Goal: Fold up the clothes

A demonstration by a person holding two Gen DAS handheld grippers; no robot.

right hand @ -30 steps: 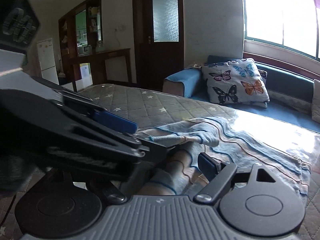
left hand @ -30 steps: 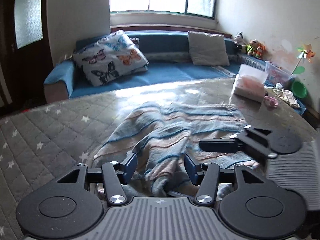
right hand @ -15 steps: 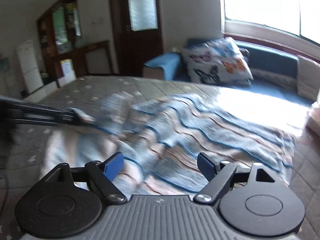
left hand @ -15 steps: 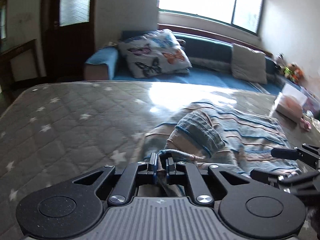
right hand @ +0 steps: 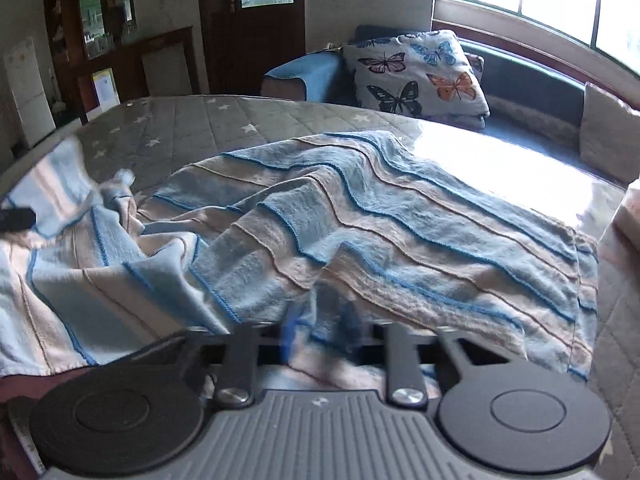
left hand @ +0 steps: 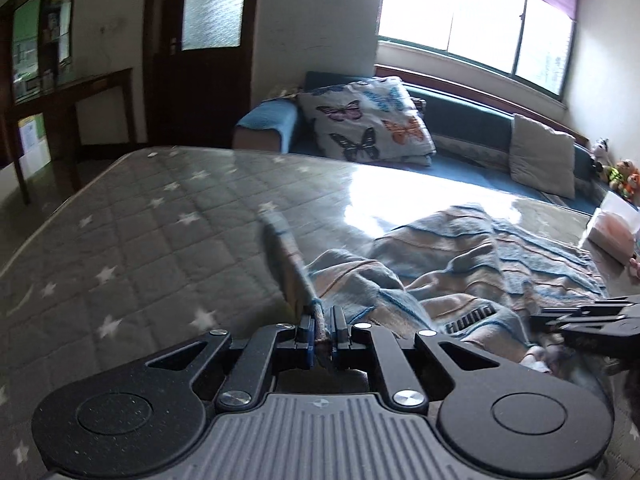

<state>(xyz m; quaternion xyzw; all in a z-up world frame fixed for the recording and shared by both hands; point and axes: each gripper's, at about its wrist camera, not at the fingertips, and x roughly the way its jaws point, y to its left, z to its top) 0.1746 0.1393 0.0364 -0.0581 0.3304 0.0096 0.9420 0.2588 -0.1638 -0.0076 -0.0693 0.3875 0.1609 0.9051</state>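
Note:
A blue-and-beige striped garment (left hand: 460,264) lies rumpled on the grey star-quilted bed (left hand: 140,240). My left gripper (left hand: 322,332) is shut on a thin edge of the garment, which stretches away from the fingers over the quilt. In the right wrist view the garment (right hand: 400,220) drapes over my right gripper (right hand: 320,332). Its blurred blue pads are drawn close around a fold of cloth. The right gripper (left hand: 560,316) also shows at the right edge of the left wrist view, low on the garment. The left gripper's dark tip (right hand: 16,219) holds the lifted cloth at far left.
Beyond the bed stands a blue sofa with a butterfly pillow (left hand: 368,120) and a grey cushion (left hand: 540,156). A pale plastic bag (left hand: 612,228) sits at the bed's right edge. A dark door (left hand: 200,40) and a wooden table (left hand: 68,92) are at the left.
My left gripper shut on the garment's edge and drew it to the left. My right gripper went from open above the cloth to closed in on a fold.

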